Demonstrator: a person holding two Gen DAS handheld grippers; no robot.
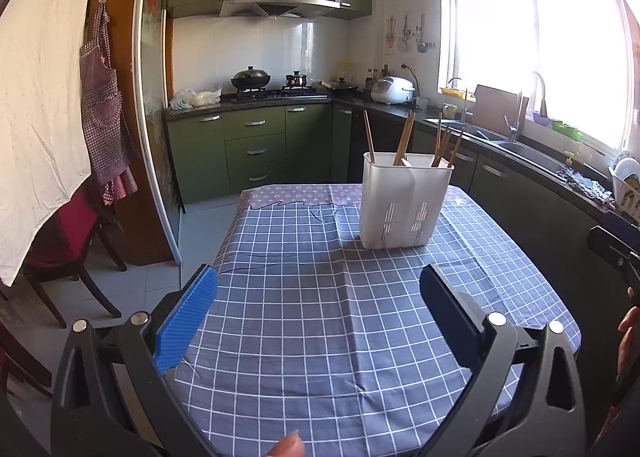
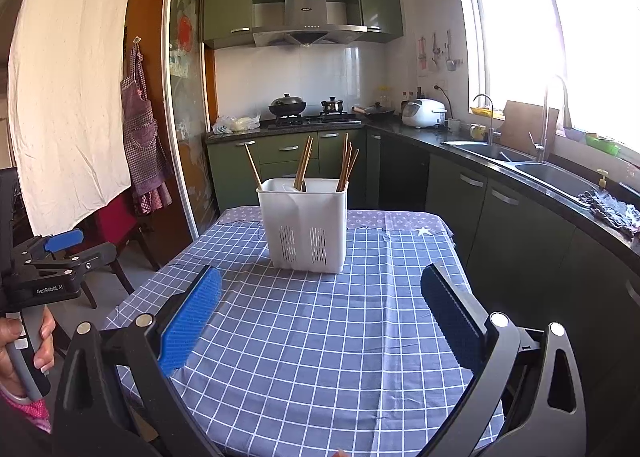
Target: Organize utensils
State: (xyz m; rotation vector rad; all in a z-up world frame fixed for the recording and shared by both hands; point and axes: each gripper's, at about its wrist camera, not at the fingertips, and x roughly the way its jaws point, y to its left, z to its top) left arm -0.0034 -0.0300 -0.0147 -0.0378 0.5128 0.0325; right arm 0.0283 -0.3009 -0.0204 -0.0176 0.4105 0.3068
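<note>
Holding both tools spread and empty over my checked worktop (image 1: 320, 317).

Right view alone shows my left tool (image 2: 60, 241) and gripping hand (image 2: 24, 345); right tool (image 2: 320, 321) hovers nearer. White holder (image 1: 406, 201) with chopsticks (image 1: 404, 137) stands far-centre, open cloth all round; its contents hidden inside.

Matt white plastic holder (image 2: 305, 225), wooden chopsticks (image 2: 303, 169), checked cloth (image 2: 320, 337)
</note>
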